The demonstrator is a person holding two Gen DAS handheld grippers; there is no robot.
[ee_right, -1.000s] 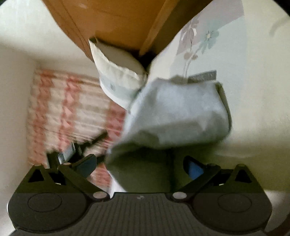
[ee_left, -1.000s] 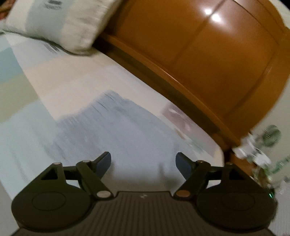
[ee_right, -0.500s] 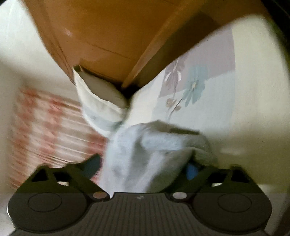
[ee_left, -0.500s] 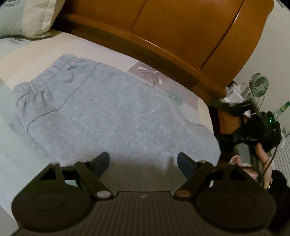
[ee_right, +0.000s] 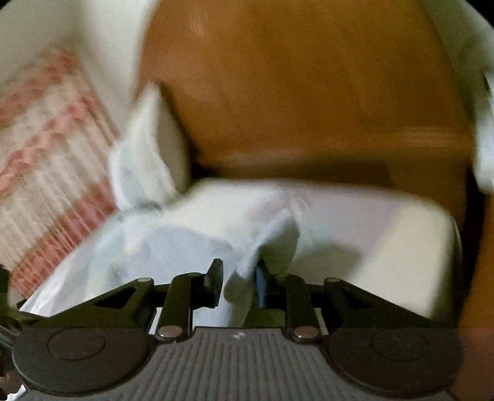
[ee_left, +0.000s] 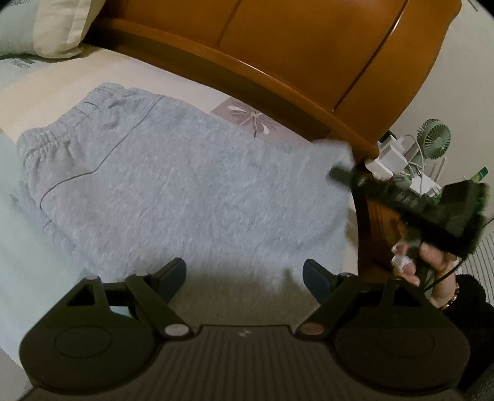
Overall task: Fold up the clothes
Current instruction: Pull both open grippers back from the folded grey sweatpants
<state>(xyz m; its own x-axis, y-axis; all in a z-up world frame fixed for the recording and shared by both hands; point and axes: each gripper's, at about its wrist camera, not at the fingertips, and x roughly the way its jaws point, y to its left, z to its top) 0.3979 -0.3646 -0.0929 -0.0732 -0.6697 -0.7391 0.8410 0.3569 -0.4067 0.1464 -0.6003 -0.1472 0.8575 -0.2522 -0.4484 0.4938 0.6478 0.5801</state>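
Grey sweatpants (ee_left: 185, 185) lie flat on the bed, with the elastic waistband at the left. My left gripper (ee_left: 244, 274) hovers open over their near edge, nothing between its fingers. My right gripper (ee_left: 339, 172), held by a person's hand (ee_left: 432, 265), is at the garment's far right corner, which is lifted off the sheet. In the blurred right wrist view its jaws are closing. A fold of the grey sweatpants (ee_right: 173, 246) is pinched in the narrow gap of the right gripper (ee_right: 239, 280).
A wooden headboard (ee_left: 308, 46) runs behind the bed, with a pillow (ee_left: 46, 27) at the top left. A pale bedsheet (ee_left: 31, 262) lies under the garment. A small green fan (ee_left: 432, 138) and chargers sit beside the bed at right. Pink-striped fabric (ee_right: 46, 154) shows at the left.
The right jaws have gone from wide to narrow around the cloth, and the view has rolled. The right gripper has lifted the garment's right corner. The left gripper has settled over the pants.
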